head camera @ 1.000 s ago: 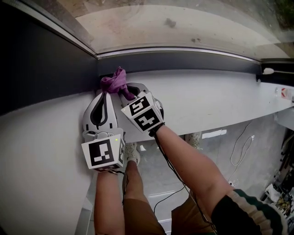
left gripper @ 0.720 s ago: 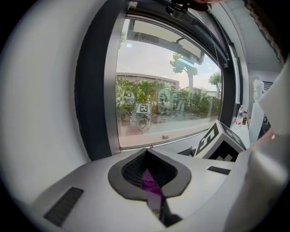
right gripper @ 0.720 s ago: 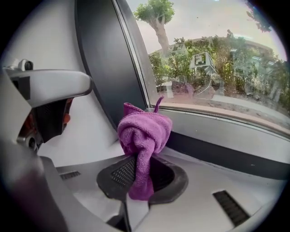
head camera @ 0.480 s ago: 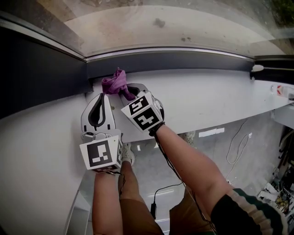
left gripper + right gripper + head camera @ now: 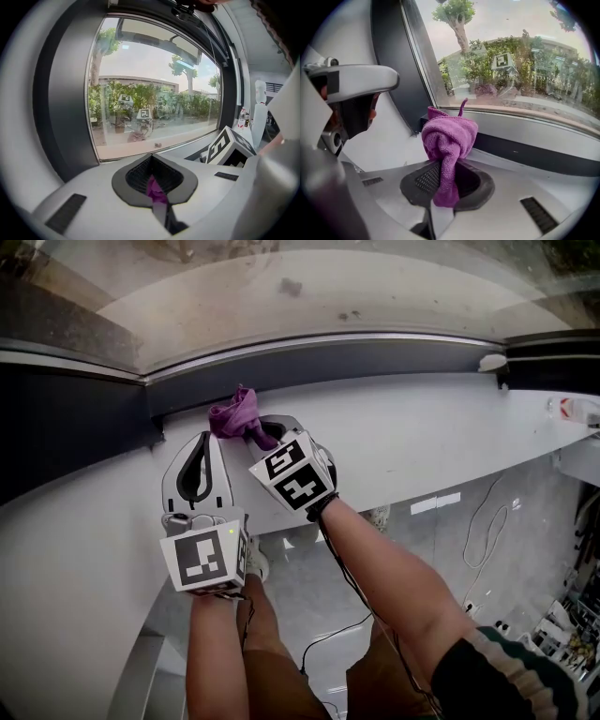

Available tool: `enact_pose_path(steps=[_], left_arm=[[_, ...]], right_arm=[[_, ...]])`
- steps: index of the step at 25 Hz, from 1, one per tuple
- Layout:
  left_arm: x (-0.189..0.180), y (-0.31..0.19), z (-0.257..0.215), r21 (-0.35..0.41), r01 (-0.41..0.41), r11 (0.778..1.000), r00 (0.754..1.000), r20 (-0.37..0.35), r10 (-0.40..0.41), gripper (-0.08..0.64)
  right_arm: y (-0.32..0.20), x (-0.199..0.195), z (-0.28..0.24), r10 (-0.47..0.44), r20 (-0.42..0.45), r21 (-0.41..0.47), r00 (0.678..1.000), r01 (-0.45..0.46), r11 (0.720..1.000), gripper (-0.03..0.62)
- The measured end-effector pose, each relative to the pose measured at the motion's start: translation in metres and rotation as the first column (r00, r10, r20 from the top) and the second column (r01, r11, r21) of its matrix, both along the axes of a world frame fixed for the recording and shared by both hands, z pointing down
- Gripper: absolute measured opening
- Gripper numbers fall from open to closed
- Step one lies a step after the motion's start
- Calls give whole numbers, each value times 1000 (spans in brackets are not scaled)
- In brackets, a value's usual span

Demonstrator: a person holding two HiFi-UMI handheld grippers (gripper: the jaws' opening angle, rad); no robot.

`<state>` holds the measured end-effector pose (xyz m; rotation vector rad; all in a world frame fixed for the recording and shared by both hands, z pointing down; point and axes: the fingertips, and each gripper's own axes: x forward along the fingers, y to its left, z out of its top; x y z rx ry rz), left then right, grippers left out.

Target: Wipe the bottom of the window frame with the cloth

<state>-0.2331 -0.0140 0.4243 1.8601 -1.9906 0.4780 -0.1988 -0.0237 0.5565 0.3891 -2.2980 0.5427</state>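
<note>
A bunched purple cloth (image 5: pixel 236 413) (image 5: pixel 447 136) is pinched in my right gripper (image 5: pixel 258 432) (image 5: pixel 443 187), whose jaws are shut on it. The cloth sits against the dark bottom rail of the window frame (image 5: pixel 375 357) (image 5: pixel 543 154), a little right of its left corner. My left gripper (image 5: pixel 208 437) (image 5: pixel 154 187) lies on the white sill (image 5: pixel 422 437) just left of the cloth, jaws shut. A thin purple sliver shows between those jaws; I cannot tell whether it belongs to the cloth.
The window glass (image 5: pixel 328 287) rises above the rail. A dark side panel (image 5: pixel 56 427) stands at the left. A small white fitting (image 5: pixel 491 362) sits on the rail at the right. Below the sill are the person's shoe (image 5: pixel 253 563) and cables (image 5: pixel 487 531) on the floor.
Both grippers and the cloth have slid to the right along the bottom rail, away from the left corner. The grips look the same.
</note>
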Motion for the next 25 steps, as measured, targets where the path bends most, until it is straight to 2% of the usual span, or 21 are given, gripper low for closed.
enact_pose_path(steps=[15, 25], left_arm=[[88, -48, -8, 22, -111, 994, 994, -13, 111, 9], [152, -77, 1, 4, -167, 986, 986, -19, 167, 9]], right_arm=[[-41, 91, -3, 127, 27, -12, 992, -127, 992, 67], [-75, 154, 0, 192, 36, -9, 981, -192, 981, 67]])
